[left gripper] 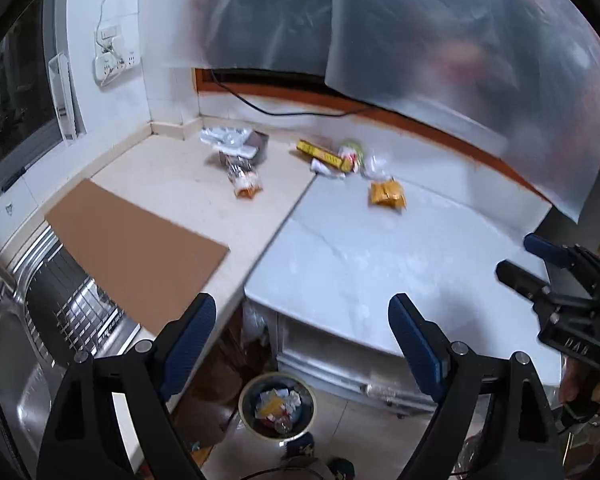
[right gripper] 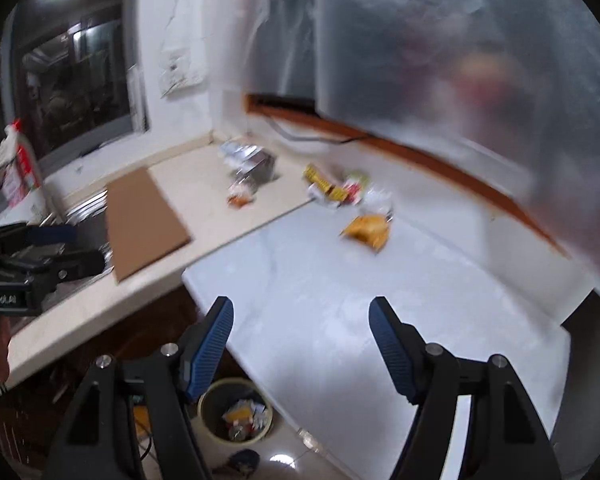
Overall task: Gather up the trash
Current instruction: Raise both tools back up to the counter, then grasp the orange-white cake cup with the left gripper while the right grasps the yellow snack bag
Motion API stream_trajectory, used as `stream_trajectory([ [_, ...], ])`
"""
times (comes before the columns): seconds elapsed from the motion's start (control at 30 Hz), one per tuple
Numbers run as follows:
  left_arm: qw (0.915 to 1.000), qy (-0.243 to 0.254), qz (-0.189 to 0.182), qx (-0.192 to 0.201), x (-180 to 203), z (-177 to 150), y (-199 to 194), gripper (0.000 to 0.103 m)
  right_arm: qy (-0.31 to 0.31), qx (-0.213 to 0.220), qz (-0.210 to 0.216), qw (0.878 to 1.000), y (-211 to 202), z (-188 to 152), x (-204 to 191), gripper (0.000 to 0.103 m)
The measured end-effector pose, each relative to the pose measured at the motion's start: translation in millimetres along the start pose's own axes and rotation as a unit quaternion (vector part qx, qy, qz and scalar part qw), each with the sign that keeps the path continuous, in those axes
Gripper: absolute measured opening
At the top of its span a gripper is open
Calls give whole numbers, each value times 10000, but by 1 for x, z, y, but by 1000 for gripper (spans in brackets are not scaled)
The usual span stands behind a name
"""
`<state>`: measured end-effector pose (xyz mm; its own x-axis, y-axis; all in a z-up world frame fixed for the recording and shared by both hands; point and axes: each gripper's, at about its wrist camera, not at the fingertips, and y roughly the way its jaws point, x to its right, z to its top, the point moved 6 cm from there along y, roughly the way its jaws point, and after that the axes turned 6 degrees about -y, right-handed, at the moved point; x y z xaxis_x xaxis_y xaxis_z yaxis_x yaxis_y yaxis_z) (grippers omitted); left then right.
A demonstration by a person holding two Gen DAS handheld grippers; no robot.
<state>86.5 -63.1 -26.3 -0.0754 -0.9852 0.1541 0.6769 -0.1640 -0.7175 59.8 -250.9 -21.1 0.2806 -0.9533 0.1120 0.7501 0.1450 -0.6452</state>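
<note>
Trash lies at the back of the counter: a yellow packet, an orange snack packet, a long yellow box and crumpled wrappers beside it. On the floor below stands a round bin with litter inside. My left gripper hangs open above the counter's front edge, with nothing between its fingers. My right gripper is open too, empty, over the white counter well short of the trash.
A brown cardboard sheet lies on the beige counter, partly over a steel sink with a wire rack. A dark box with white plastic sits at the back. A translucent plastic sheet hangs over the far wall. A spray bottle stands left.
</note>
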Motion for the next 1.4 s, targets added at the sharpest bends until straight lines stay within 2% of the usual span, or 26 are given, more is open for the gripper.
stream_trajectory([
  [0.07, 10000, -23, -19, -14, -4, 15, 8, 87, 78, 26, -89, 9999, 2, 11, 11, 71],
  [0.13, 10000, -59, -39, -66, -10, 27, 19, 87, 207, -47, 4, 9998, 13, 21, 20, 71],
  [0.3, 9992, -244, -179, -260, -25, 58, 66, 87, 457, -294, 13, 9985, 51, 41, 42, 71],
  [0.4, 9979, -412, -291, -415, -39, 76, 99, 87, 788, -486, 85, 9957, 84, 48, 58, 71],
  [0.63, 9947, -566, -335, -791, -64, 103, 177, 87, 1467, -1030, -140, 9837, 177, 55, 97, 71],
  [0.87, 9909, -752, -308, -1070, -78, 125, 246, 87, 1959, -1277, -366, 9716, 245, 56, 127, 71],
  [1.03, 9875, -974, -294, -1208, -86, 135, 286, 87, 2148, -1458, -480, 9645, 279, 49, 141, 71],
  [1.2, 9846, -1089, -273, -1343, -92, 135, 314, 87, 2214, -1662, -491, 9597, 303, 39, 145, 71],
  [1.4, 9827, -1158, -216, -1432, -96, 135, 336, 87, 2363, -1686, -260, 9566, 318, 31, 143, 71],
])
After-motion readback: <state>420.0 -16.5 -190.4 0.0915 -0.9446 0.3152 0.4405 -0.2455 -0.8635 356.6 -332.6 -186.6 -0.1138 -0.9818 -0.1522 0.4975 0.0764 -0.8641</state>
